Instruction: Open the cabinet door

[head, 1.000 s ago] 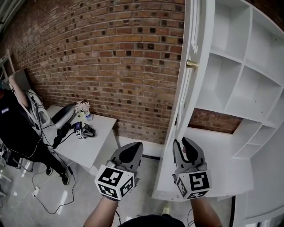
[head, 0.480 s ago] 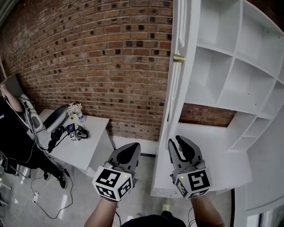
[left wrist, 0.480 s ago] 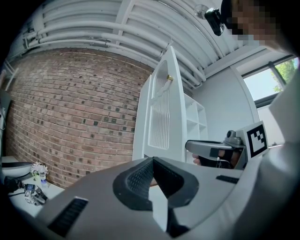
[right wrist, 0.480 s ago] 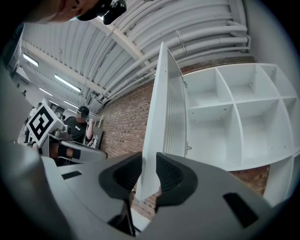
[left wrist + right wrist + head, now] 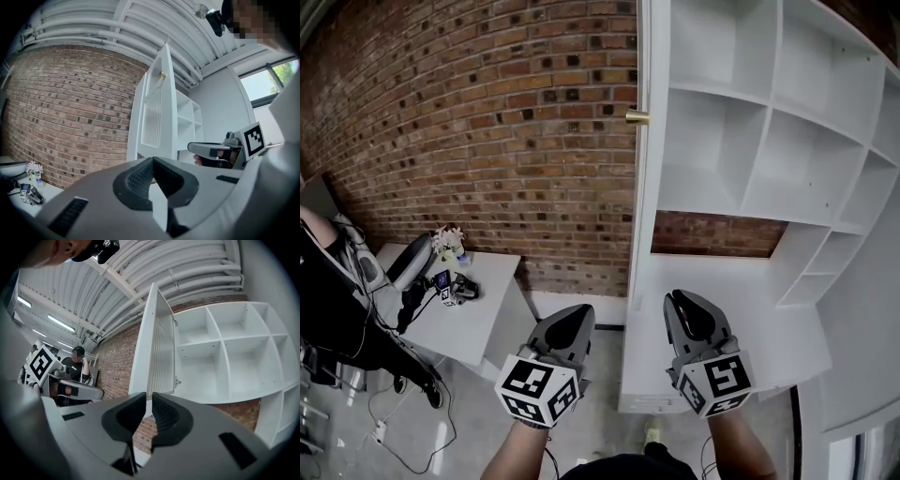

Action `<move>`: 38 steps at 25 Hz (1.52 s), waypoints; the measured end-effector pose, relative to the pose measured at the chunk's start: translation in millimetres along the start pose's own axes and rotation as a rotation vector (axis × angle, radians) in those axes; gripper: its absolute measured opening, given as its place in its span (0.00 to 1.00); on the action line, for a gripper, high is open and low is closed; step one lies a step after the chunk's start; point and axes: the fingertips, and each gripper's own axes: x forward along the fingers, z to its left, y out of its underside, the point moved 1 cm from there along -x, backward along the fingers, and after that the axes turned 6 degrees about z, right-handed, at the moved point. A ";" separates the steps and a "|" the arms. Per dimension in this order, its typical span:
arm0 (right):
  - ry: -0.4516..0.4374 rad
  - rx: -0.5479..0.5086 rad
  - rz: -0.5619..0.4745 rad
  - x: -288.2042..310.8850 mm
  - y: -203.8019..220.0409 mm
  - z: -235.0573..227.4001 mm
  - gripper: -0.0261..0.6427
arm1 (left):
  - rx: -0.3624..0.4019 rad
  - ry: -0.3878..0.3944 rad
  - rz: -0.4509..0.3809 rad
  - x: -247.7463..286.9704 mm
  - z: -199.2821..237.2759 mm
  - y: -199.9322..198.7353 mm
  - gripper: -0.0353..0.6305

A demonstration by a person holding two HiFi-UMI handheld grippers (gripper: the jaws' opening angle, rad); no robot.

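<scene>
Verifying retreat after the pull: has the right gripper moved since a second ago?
Yes: right gripper shifted rightward, away from the door edge, now before the cabinet counter. Fingers closing, nothing between them.

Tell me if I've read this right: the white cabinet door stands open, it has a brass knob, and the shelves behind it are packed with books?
Not quite. The door does stand open and it has a brass knob, but the shelves are not packed with books. Every compartment in sight is bare and white. The head view shows this most plainly, and the right gripper view agrees.
</scene>
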 end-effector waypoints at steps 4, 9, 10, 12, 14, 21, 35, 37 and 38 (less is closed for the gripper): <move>0.022 0.012 0.023 -8.3 10.4 -9.5 0.08 | -0.002 0.007 0.002 0.7 -3.6 0.9 0.06; 0.039 0.030 0.049 -16.3 22.9 -20.0 0.07 | -0.003 0.010 0.007 5.1 -8.5 2.6 0.06; 0.043 0.032 0.053 -17.7 25.5 -21.5 0.07 | -0.003 0.010 0.008 5.7 -9.0 3.3 0.06; 0.049 0.041 0.063 -20.7 31.2 -25.0 0.06 | -0.004 0.009 0.011 6.3 -9.6 4.5 0.06; 0.055 0.053 0.066 -24.3 34.8 -28.7 0.06 | -0.005 0.007 0.011 6.0 -10.0 5.0 0.06; 0.074 0.059 0.083 -33.0 49.0 -41.5 0.05 | -0.012 -0.007 0.007 4.4 -7.1 4.2 0.06; 0.082 0.040 0.098 -34.2 55.5 -43.7 0.05 | -0.014 -0.021 0.006 5.4 -3.8 8.1 0.06; 0.083 0.037 0.098 -34.3 54.4 -44.6 0.05 | -0.015 -0.021 0.007 5.2 -3.3 8.1 0.06; 0.084 0.035 0.098 -34.1 53.7 -44.9 0.05 | -0.015 -0.021 0.008 5.0 -3.0 8.0 0.06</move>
